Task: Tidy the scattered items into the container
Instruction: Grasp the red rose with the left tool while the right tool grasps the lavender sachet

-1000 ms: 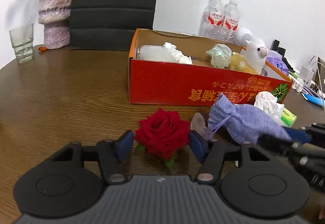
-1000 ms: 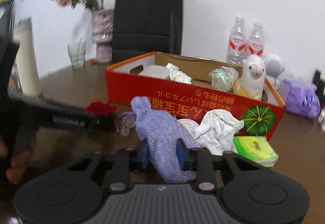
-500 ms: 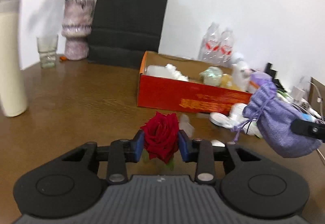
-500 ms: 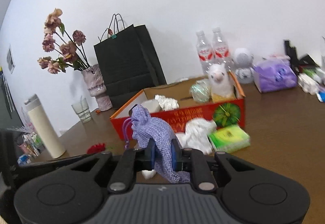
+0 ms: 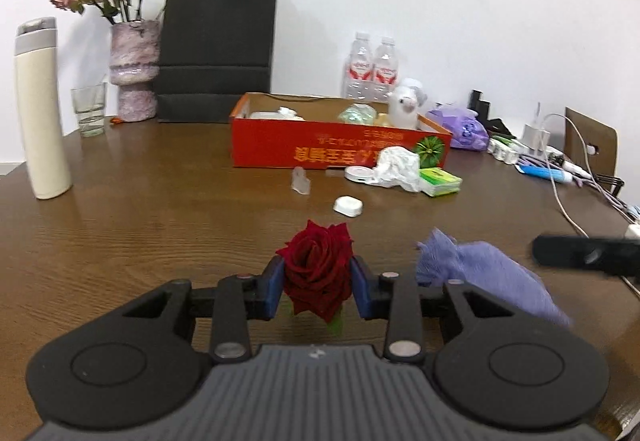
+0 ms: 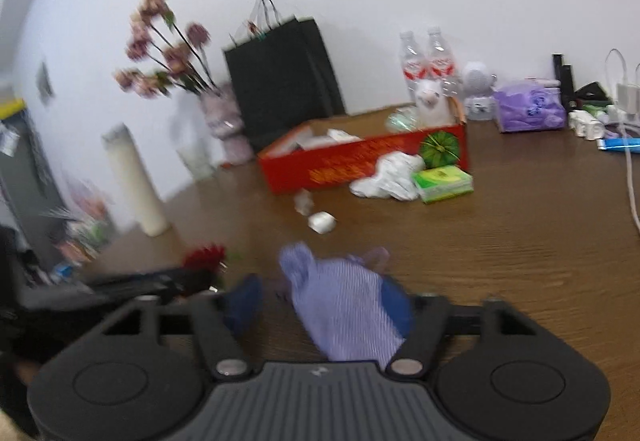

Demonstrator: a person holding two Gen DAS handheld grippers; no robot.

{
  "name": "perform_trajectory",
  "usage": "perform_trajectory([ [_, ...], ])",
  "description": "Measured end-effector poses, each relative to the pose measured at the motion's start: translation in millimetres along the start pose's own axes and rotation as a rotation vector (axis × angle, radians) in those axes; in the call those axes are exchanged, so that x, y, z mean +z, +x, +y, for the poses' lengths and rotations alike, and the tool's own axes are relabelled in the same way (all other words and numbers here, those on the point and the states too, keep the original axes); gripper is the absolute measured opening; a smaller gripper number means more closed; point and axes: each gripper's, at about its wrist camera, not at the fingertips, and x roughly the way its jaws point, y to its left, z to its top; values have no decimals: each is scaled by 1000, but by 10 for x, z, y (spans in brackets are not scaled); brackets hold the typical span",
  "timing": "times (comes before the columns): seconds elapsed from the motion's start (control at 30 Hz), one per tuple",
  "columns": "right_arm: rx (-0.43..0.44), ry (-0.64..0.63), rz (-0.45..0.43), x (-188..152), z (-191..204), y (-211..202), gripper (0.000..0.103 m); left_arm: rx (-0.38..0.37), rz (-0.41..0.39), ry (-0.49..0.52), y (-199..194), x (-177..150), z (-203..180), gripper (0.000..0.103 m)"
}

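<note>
My left gripper [image 5: 318, 291] is shut on a red rose [image 5: 318, 281], held above the brown table, well short of the red cardboard box [image 5: 340, 151]. To its right lies a purple knitted pouch [image 5: 492, 281], blurred. In the right wrist view that pouch [image 6: 344, 305] sits between the jaws of my right gripper [image 6: 320, 303], which are opening. It leans on the right pad, with a gap to the left pad. The box [image 6: 360, 161] holds a plush llama [image 5: 404, 107] and several wrapped items.
In front of the box lie a crumpled white bag [image 5: 396, 167], a green packet [image 5: 440, 181], a white round lid [image 5: 360, 174], a small white case [image 5: 348, 206] and a clear trinket [image 5: 301, 183]. A thermos [image 5: 40, 109], glass [image 5: 89, 113], vase [image 5: 134, 77] stand left; cables [image 5: 568, 201] trail right.
Both grippers have drawn back from the box, carrying the rose and the pouch. The left jaws closed on the rose. The right jaws have spread apart around the pouch.
</note>
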Motion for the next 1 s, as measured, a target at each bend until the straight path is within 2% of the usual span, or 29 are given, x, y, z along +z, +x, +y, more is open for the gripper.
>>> perform_trajectory([
  [0.1,2,-58,8,112,-98,0,75,8,-4,4,-46,-12,10,36],
  [0.2,-38,-179,140,88,-133,274,73,6,-2,0,-85,-30,7,36],
  [0.3,-8,-284,205,7,-91,449,71,5,4,4,-120,-61,-6,36],
  [0.33,-1,-294,217,-4,-83,500,68,6,6,4,-127,-74,-4,36],
  [0.37,-6,-294,223,-7,-77,551,57,9,9,2,-129,-83,-2,36],
  [0.4,-11,-287,226,-12,-64,593,54,13,11,-2,-134,-89,1,36],
  [0.47,-21,-282,213,-27,-7,599,45,21,12,-10,-145,-91,10,36],
  [0.57,-59,-281,192,-81,99,559,40,28,0,-14,-179,-73,4,36],
  [0.6,-70,-263,182,-73,118,527,30,29,-8,-12,-190,-57,-5,36],
  [0.67,-83,-188,153,-9,99,425,25,20,-17,-3,-192,-21,-17,36],
  [0.83,-134,-65,65,194,-62,264,25,2,-17,-7,-66,98,-10,35],
  [1.0,-153,-5,-26,659,-215,300,25,-65,-112,-2,166,607,77,35],
])
